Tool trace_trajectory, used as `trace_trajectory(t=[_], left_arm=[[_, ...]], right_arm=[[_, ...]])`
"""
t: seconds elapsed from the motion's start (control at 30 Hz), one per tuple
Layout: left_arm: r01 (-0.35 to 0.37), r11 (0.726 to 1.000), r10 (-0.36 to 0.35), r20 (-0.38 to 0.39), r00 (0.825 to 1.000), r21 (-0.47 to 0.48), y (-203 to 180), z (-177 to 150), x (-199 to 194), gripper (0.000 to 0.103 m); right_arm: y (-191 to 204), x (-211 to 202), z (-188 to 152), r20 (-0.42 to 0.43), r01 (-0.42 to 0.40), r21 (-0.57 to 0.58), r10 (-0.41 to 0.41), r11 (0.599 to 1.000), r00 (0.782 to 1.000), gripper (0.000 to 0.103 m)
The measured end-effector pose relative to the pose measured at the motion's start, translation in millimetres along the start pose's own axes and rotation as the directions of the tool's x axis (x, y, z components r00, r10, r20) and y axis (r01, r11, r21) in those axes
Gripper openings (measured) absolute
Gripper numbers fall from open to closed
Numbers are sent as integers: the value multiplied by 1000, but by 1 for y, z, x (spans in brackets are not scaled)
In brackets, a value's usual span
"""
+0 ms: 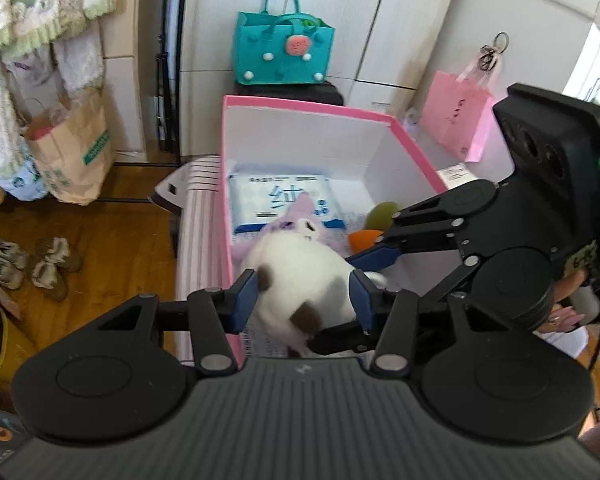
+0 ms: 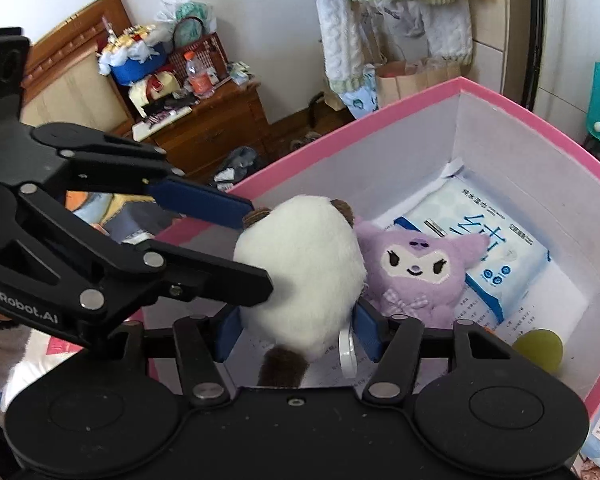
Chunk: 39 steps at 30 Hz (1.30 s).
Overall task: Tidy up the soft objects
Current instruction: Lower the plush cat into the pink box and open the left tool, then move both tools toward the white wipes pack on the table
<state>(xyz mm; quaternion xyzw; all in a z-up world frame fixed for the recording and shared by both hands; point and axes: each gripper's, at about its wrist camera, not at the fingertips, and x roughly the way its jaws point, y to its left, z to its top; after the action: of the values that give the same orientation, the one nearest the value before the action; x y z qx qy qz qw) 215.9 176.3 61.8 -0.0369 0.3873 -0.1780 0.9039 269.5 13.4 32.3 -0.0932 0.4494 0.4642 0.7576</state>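
both the left gripper (image 1: 306,300) and right gripper (image 2: 296,330) clamp the round, fuzzy white plush (image 2: 300,280) over the pink box (image 2: 380,120).

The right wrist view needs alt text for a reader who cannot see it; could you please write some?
Both grippers close their jaws around a white plush toy with brown patches, over an open pink box. Inside lie a purple plush character, a blue-and-white pack and a green object.

Soft, even daylight fills both views. The pink box (image 1: 416,148) bows with fisheye distortion, and beyond it the cupboards glare white.
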Motion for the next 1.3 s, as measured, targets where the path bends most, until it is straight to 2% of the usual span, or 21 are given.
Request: trace_trajectory(t=[0.13,0.33,0.6,0.67,0.77,0.9,1.1,1.17,1.3], left_arm=[[-44,999,44,39,998,4,-8,-2,-7,50],[-50,999,49,82,995,13,-20,-1,-25,58],[-13,999,8,98,995,53,-41,3,-49,60],[4,997,-11,102,995,71,-45,3,-56,63],[55,997,-59,91,994,49,-44,-1,-61,64],[72,996,-76,99,992,45,-54,-4,-67,64],[87,992,-101,159,982,90,-89,-5,-80,65],[101,986,-126,190,974,135,-101,-6,-82,66],[106,986,-137,253,958,132,-114,-9,-78,65]], right_arm=[[3,-9,0,10,51,-27,-51,998,999,68],[-1,-46,-8,51,43,32,-44,999,998,68],[8,-104,-26,132,100,27,-103,995,986,68],[11,-115,-33,146,114,26,-117,993,982,69],[15,-127,-46,166,128,43,-134,991,977,69],[23,-144,-66,205,145,40,-150,989,967,70],[30,-176,-91,268,211,72,-222,975,937,71],[32,-185,-99,285,237,71,-247,969,926,71],[30,-207,-121,322,333,75,-339,940,884,71]])
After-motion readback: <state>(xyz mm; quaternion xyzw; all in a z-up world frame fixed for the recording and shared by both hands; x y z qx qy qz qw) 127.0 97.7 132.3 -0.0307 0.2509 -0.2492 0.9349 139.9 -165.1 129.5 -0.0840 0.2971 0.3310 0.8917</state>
